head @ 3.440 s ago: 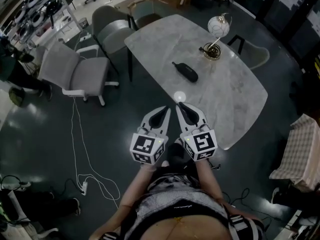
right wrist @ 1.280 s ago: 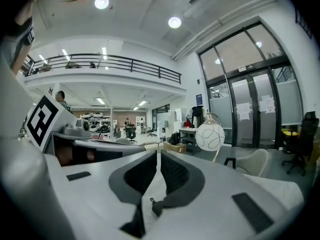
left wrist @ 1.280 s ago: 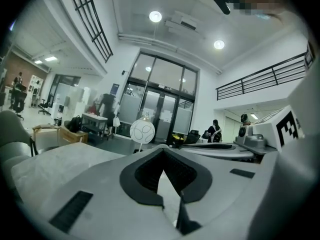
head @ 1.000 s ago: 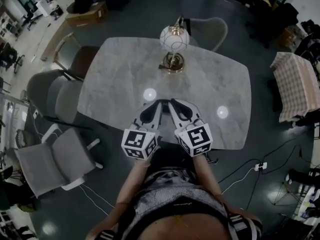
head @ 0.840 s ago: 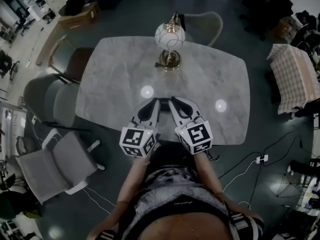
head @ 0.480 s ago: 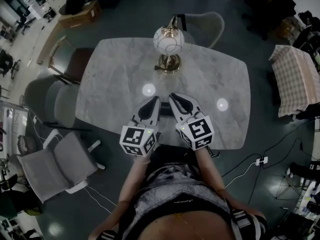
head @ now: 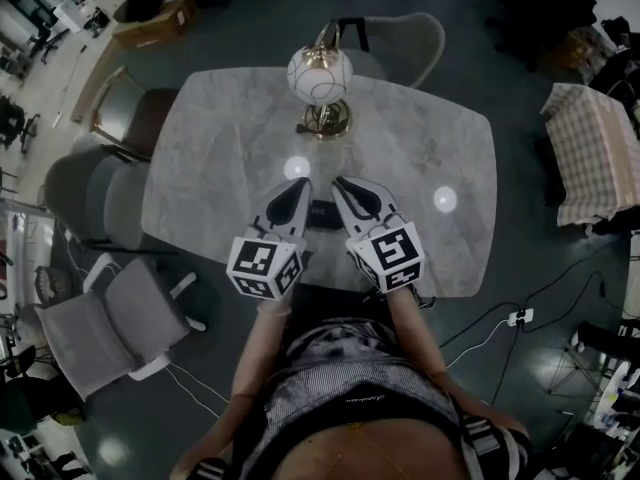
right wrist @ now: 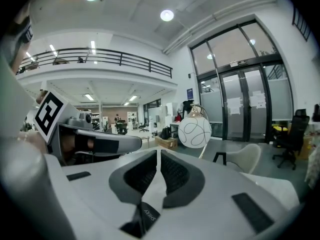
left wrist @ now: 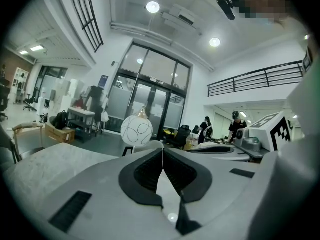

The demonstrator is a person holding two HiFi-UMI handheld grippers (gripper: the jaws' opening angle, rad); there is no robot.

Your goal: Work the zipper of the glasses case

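Approach stage by judgement; zipper untouched. Black oblong glasses case (head: 322, 214) flat on grey marble table (head: 450, 128), 6 o'clock of white globe lamp (head: 319, 73), between left gripper (head: 299, 184) and right gripper (head: 339, 183). Both jaws pressed together, nothing held. Next: lower, part jaws, locate zipper pull, brace case.

The head view was dim and blue-grey, with straight lines bowed toward its edges. Two round glare spots (head: 296, 168) shone on the pale worktop (head: 440, 138). Both gripper views were brighter, lit by ceiling lamps (left wrist: 152, 7) and pale tall windows (right wrist: 240, 99), heavily fisheyed, with black vignetted corners.
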